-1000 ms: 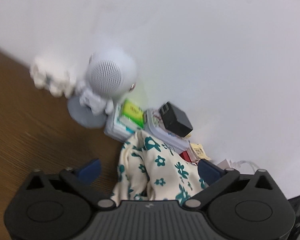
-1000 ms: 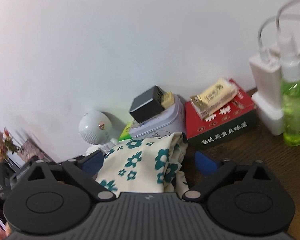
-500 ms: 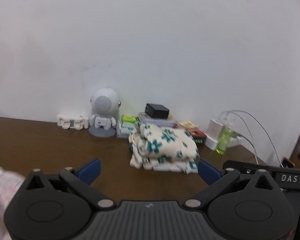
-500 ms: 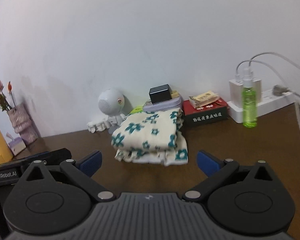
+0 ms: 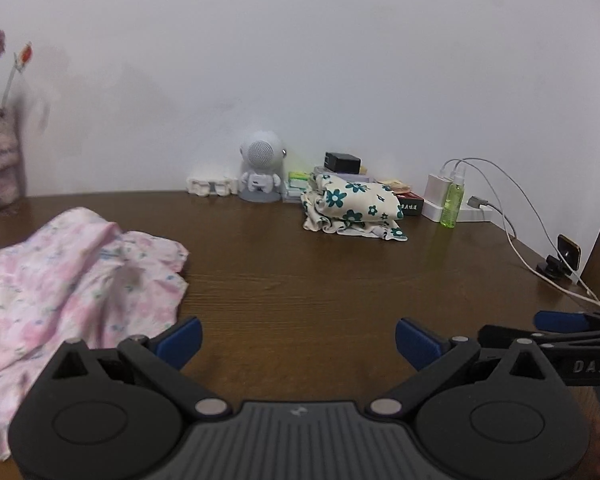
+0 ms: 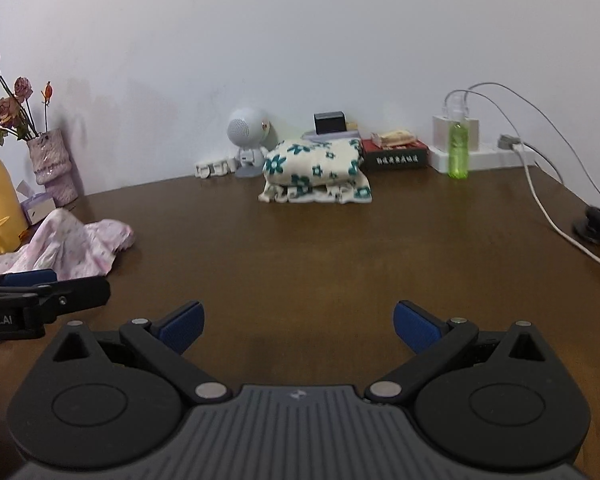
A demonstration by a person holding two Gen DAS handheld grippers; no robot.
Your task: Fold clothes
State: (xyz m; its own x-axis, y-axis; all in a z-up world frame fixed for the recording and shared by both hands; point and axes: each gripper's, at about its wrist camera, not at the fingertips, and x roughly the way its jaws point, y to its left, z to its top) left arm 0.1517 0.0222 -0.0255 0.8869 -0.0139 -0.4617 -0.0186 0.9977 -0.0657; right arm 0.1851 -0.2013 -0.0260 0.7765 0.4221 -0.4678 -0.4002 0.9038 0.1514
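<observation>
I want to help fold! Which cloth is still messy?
The pink garment at the table's left lies crumpled. The cream garment with teal flowers by the wall is already folded.

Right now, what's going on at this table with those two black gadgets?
A person is folding clothes using a hand-held claw in each hand. The left claw and the right claw are both open and empty, hovering over the brown table. One cream garment with teal flowers already sits folded at the back by the wall, near a small white robot figure. A pink floral garment lies crumpled and unfolded on the left, nearest the left claw, probably the next piece.
</observation>
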